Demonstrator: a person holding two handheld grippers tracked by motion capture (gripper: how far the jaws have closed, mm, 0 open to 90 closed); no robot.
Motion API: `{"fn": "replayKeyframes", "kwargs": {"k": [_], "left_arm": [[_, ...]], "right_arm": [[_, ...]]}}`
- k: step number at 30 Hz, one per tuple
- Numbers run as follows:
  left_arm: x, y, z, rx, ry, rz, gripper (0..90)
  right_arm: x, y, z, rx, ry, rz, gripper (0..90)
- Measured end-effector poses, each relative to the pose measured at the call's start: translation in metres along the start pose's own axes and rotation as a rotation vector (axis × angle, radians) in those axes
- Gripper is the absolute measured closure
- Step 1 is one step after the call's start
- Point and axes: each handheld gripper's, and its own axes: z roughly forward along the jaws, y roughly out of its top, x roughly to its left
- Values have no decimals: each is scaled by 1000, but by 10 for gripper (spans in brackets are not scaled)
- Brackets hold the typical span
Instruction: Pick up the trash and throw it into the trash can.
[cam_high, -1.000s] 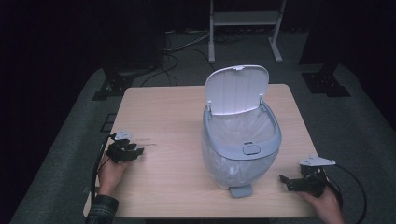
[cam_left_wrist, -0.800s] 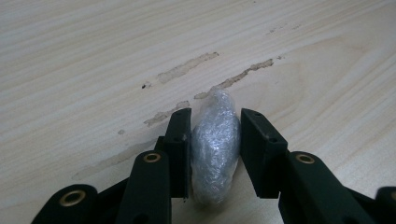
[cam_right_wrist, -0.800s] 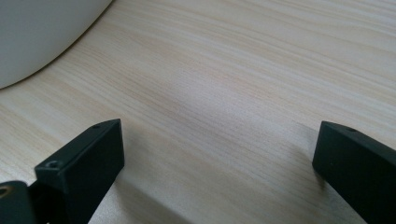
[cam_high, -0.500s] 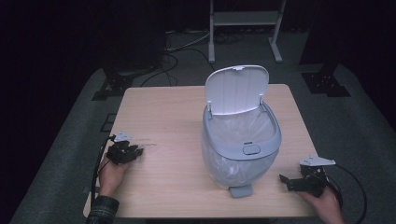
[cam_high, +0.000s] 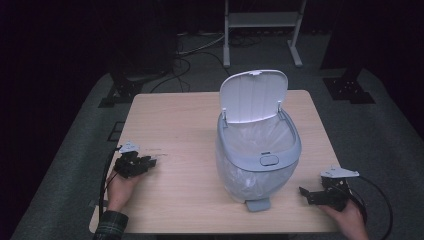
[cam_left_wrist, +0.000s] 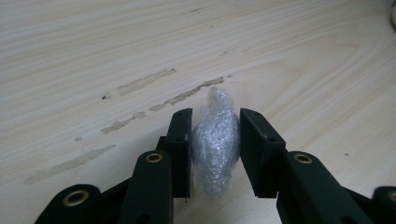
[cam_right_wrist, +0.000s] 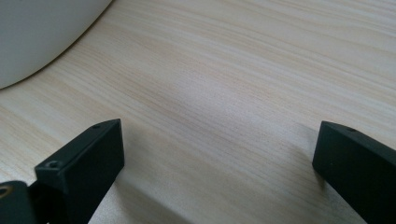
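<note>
Your left hand-held gripper (cam_high: 150, 162) sits low over the left part of the counter (cam_high: 185, 125), and its jaws are clamped on a wad (cam_left_wrist: 215, 142) of crumpled clear film. In the left gripper view the wad fills the gap between both pads and bulges out past the jaw tips, just above the wood. Pale smear marks (cam_left_wrist: 144, 81) streak the counter beyond it.

The bin (cam_high: 257, 155) stands right of the counter's middle, well apart from the wad. Its lid (cam_high: 254, 95) is tipped up at the back, a clear liner (cam_high: 260, 137) lines the open mouth, and its pedal (cam_high: 258, 204) points toward you at the near edge. Bare counter lies between the wad and the bin.

Your right hand-held gripper (cam_high: 306, 194) rests near the right front corner, beside the bin's base, with its jaws wide apart and holding nothing. In the right gripper view the bin's grey wall (cam_right_wrist: 42, 32) curves across the upper left, ahead of the left jaw.
</note>
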Motion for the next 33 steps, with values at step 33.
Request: {"fn": "replayKeyframes", "kwargs": {"k": [33], "left_arm": [[-47,10,-20,-47,-82,37,656]], "right_arm": [[0,0,0,0,0,0,11]]}}
